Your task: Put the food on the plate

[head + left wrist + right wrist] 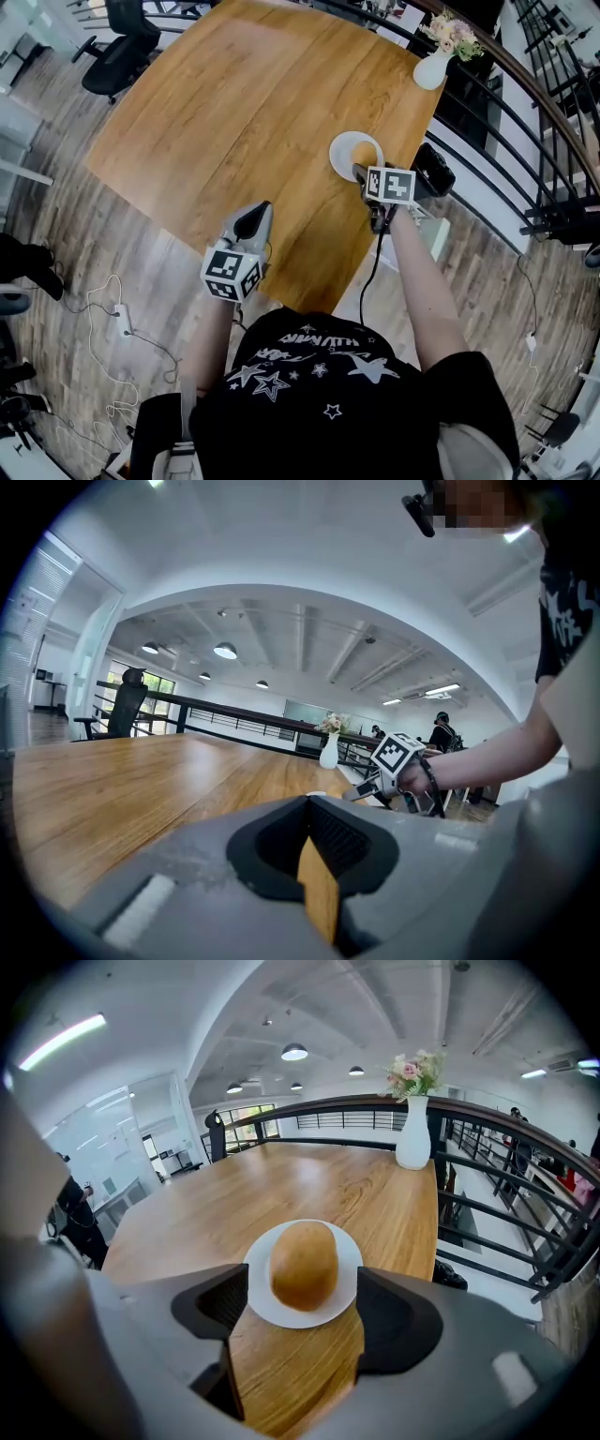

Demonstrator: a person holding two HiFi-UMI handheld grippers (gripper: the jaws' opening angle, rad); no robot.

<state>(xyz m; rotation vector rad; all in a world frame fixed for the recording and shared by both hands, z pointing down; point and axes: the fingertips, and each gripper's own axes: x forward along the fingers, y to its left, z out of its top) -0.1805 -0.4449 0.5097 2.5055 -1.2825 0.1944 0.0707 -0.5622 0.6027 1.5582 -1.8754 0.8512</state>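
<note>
A golden-brown bread roll (304, 1265) lies on a small white plate (263, 1308) near the right edge of the wooden table (244, 122). In the head view the roll (365, 153) and plate (342, 150) sit just beyond my right gripper (361, 174). That right gripper (302, 1312) is open at its widest, its jaws apart on either side of the plate's near rim, and the roll rests free ahead of the pads. My left gripper (252, 221) hovers over the table's near edge, shut and empty (309, 829).
A white vase with flowers (433, 67) stands at the table's far right corner. A dark railing (511, 127) runs close along the table's right side. A black object (434, 170) sits beside my right hand. An office chair (122, 42) stands far left.
</note>
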